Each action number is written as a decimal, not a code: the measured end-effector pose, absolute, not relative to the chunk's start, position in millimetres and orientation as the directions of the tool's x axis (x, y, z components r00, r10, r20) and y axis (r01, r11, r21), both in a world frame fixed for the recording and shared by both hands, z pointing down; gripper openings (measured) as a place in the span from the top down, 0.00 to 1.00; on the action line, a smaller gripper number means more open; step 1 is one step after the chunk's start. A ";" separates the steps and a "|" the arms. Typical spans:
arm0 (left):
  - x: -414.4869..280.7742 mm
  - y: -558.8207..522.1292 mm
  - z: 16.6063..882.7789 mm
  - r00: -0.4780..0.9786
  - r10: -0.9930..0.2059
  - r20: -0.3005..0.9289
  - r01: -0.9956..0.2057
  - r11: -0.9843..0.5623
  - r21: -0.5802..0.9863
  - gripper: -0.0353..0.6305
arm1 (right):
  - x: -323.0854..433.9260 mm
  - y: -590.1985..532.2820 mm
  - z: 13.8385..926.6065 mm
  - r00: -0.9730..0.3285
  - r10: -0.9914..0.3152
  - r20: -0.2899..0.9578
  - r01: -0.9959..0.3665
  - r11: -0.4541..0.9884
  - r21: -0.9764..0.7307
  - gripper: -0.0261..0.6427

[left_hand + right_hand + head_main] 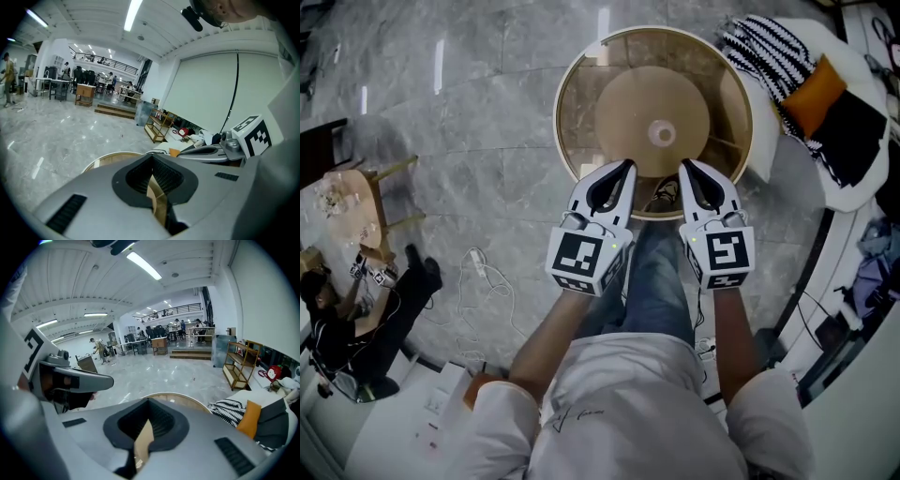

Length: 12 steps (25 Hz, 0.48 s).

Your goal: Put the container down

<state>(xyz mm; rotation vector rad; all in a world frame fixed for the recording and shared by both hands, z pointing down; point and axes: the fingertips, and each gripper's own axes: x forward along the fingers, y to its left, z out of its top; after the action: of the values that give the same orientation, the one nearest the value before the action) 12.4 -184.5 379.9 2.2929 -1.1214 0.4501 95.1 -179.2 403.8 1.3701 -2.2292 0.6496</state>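
Gripping the near rim of the round container (pixel 623 108), the left gripper (pixel 627 166) and the right gripper (pixel 685 166) are set side by side, a little apart, at the 6 o'clock edge of it in the head view. The container is seen from above over the grey marble floor (pixel 487 112), straight ahead of the person at 12 o'clock; whether its base touches the floor cannot be told. Open floor is seen from 9 o'clock round to 12 o'clock of the container. At 3 o'clock its rim lies just beside a white armchair (pixel 766 141), on which a striped throw (pixel 769 52) and an orange cushion (pixel 814 94) are piled. A white cable (pixel 478 272) is strewn on the floor at 8 o'clock, and further out a seated person (pixel 347 328) is placed by a small wooden table (pixel 352 202), well apart from the container. In the left gripper view the ribbed pads (pixel 166 176) are clenched on the thin tan wall of the container, which runs up between them. In the right gripper view the pads (pixel 161 420) are likewise clamped on the same wall, with no gap left at either side.
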 end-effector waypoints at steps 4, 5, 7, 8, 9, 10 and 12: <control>14.6 -181.8 362.7 0.609 -0.621 0.493 -0.792 -0.508 0.338 0.92 | 97.0 -175.9 386.2 -0.411 -0.699 0.586 -0.903 0.401 -0.156 0.94; 15.3 -181.0 358.4 0.613 -0.621 0.488 -0.789 -0.506 0.347 0.92 | 97.1 -174.7 381.1 -0.411 -0.700 0.584 -0.903 0.402 -0.152 0.94; 16.5 -178.7 351.2 0.619 -0.620 0.482 -0.785 -0.507 0.356 0.92 | 97.0 -171.9 371.7 -0.410 -0.704 0.580 -0.903 0.405 -0.145 0.94; 16.8 -177.5 347.9 0.621 -0.620 0.479 -0.783 -0.510 0.355 0.92 | 96.4 -170.6 367.4 -0.410 -0.706 0.578 -0.902 0.406 -0.144 0.94; 16.9 -176.1 344.5 0.623 -0.620 0.477 -0.782 -0.514 0.354 0.92 | 95.6 -169.4 363.3 -0.411 -0.707 0.576 -0.902 0.408 -0.144 0.94; 17.0 -174.7 340.8 0.625 -0.620 0.473 -0.780 -0.517 0.353 0.92 | 94.8 -168.2 359.1 -0.413 -0.708 0.573 -0.901 0.408 -0.145 0.94; 17.6 -171.4 332.4 0.630 -0.621 0.466 -0.776 -0.524 0.351 0.92 | 94.2 -165.2 351.0 -0.415 -0.709 0.570 -0.901 0.407 -0.150 0.94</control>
<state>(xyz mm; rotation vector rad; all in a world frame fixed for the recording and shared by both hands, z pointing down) 17.6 -171.4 332.4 2.3192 -1.0922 0.3846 94.2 -165.2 351.0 1.3761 -2.2489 0.6206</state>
